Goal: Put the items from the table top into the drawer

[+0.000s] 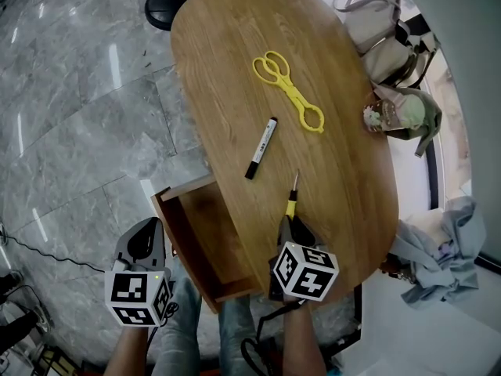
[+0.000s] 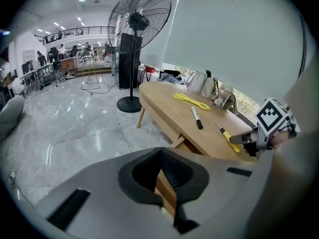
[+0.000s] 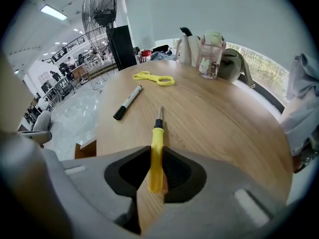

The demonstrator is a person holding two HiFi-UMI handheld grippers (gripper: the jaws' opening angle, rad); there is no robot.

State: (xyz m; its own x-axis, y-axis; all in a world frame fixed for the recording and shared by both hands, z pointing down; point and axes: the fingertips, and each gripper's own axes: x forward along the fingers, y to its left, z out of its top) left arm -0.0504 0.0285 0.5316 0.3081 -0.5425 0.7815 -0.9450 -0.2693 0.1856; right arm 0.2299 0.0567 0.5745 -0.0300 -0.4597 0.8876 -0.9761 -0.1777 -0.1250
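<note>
the right gripper has its jaws pressed on the yellow handle of a screwdriver that lies on the wooden table, metal tip pointing away. beyond it lie a black marker and yellow tongs. an open drawer shows at the left.

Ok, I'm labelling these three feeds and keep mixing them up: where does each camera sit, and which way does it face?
Head view: on the head, steeply down at table, open drawer; left gripper, right gripper, forearms show.
Left gripper view: on that gripper, across floor toward fan; own shut jaws show.
Right gripper view: on that gripper, along the table; jaws clamp screwdriver.
Shared: all three show marker and tongs.
</note>
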